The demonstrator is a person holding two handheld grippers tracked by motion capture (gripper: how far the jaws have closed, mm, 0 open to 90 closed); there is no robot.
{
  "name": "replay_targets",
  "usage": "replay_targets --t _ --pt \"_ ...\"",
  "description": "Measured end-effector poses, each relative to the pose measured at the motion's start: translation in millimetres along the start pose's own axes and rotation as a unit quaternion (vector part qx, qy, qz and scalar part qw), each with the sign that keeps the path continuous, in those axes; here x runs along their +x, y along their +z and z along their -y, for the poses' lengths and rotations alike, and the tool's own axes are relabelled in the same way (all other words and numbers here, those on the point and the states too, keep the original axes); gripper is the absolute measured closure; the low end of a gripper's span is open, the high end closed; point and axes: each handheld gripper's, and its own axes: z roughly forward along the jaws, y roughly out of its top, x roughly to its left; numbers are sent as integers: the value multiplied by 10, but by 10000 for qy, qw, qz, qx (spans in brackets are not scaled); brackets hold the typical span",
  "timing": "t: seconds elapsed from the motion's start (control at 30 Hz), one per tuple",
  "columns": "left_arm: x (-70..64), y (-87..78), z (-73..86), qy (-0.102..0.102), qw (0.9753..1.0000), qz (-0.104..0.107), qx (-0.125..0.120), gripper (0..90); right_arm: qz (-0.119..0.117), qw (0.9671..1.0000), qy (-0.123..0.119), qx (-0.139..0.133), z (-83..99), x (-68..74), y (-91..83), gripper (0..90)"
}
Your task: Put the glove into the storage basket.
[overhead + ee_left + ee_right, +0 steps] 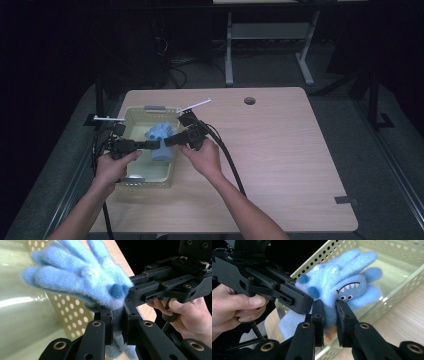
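- Pale green perforated basket (131,115) sits at the tabletop (280,150) left edge; wide bare wood to its right.
- Blue fuzzy glove (161,139) hangs over the basket's right wall, pinched from both sides.
- Left gripper (156,144) fingers (106,322) clamp the glove's cuff.
- Right gripper (167,142) fingers (344,315) clenched on the glove fabric, near the left gripper.

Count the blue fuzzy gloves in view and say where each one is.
1. The blue fuzzy glove hangs over the right rim of the pale green perforated basket, pinched between the left tongs and the right tongs. Another could lie hidden beneath it.
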Motion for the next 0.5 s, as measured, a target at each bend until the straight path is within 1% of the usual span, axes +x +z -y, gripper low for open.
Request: replay_targets --t 0.07,0.3,0.43,0.5 --pt "16 -20 4 -15 10000 -17 -7 812 -7 10000 -41 10 -8 -5 27 772" --pt "60 -69 3 -18 10000 -57 7 814 -36 10000 51 7 -40 -24 73 766" --pt "100 -109 -4 -41 9999 -137 44 816 21 10000 90 22 -60 -52 109 760" --pt "145 -140 -5 -53 9997 -242 48 816 49 9999 117 36 -59 -69 112 760"
